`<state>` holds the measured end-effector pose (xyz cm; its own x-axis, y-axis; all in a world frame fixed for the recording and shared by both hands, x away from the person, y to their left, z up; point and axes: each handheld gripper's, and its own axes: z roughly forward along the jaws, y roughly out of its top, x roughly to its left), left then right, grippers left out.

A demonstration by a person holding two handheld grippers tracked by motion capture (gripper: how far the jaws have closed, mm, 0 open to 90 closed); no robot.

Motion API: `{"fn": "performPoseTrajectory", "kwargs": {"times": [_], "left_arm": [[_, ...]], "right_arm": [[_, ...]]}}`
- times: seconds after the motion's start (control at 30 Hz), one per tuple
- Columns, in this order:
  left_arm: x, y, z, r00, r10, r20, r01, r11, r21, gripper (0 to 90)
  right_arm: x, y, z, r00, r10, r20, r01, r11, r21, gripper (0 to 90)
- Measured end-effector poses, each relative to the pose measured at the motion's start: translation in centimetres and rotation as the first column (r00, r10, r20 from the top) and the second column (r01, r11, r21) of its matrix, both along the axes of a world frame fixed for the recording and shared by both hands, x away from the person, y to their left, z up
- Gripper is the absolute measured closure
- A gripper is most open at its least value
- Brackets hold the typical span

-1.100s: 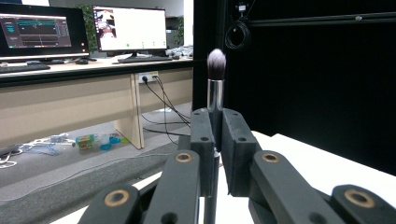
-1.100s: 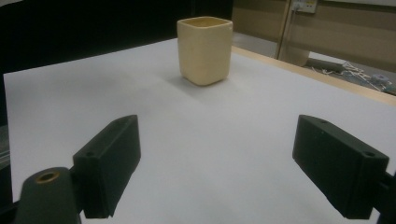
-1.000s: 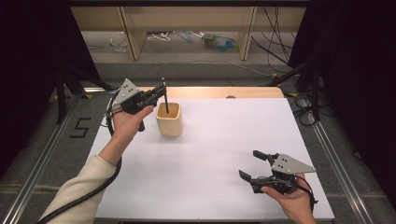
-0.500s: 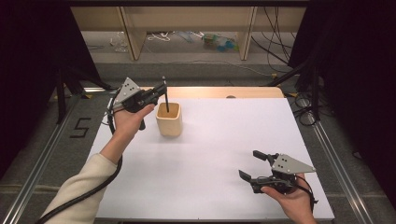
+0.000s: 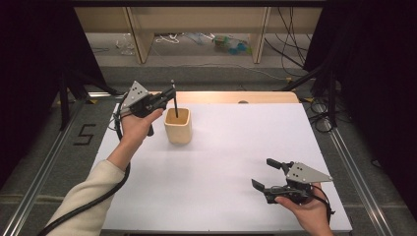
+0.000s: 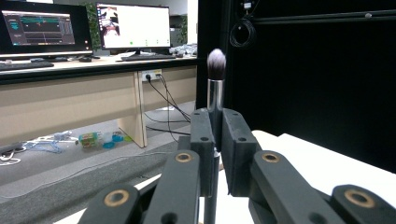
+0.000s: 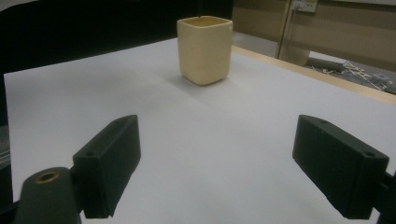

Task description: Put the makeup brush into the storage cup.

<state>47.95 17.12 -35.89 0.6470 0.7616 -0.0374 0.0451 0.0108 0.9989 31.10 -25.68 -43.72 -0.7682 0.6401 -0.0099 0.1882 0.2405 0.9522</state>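
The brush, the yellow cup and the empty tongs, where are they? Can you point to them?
brush [image 6: 215,63], left gripper view, on its fluffy tip.
yellow cup [image 7: 204,46], right gripper view, on its front wall.
empty tongs [image 5: 268,173], high view, midway between their two open tips.

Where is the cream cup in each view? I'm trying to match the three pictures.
High view: cream cup, upper left of the white table, beside the left gripper.
Left gripper view: not in it.
Right gripper view: cream cup, top centre.
Shared landmark: the white table.
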Motion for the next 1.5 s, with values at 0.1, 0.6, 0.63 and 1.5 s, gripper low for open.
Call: {"fn": "performPoseTrajectory", "kwargs": {"times": [0.1,0.6,0.63,1.5], "left_arm": [[0.1,-0.1,0.0,1.0,0.002,0.001,-0.002,1.0,-0.004,84.0],[0.5,-0.2,-0.3,0.9999,0.012,0.002,-0.012,0.9999,-0.007,83.9],[0.5,-0.2,-0.3,0.9999,0.012,0.002,-0.012,0.9999,-0.007,84.0],[1.0,-0.6,-1.4,0.9998,0.021,-0.007,-0.021,0.9997,-0.01,83.9]], "right_arm": [[0.0,0.0,0.0,1.0,0.0,-0.001,0.0,1.0,0.001,16.5],[0.0,0.0,0.0,1.0,0.0,-0.001,0.0,1.0,-0.001,16.4],[0.0,0.0,0.0,1.0,0.001,-0.002,-0.001,1.0,-0.001,16.5],[0.0,0.0,0.0,1.0,0.003,-0.003,-0.003,1.0,0.001,16.5]]}}
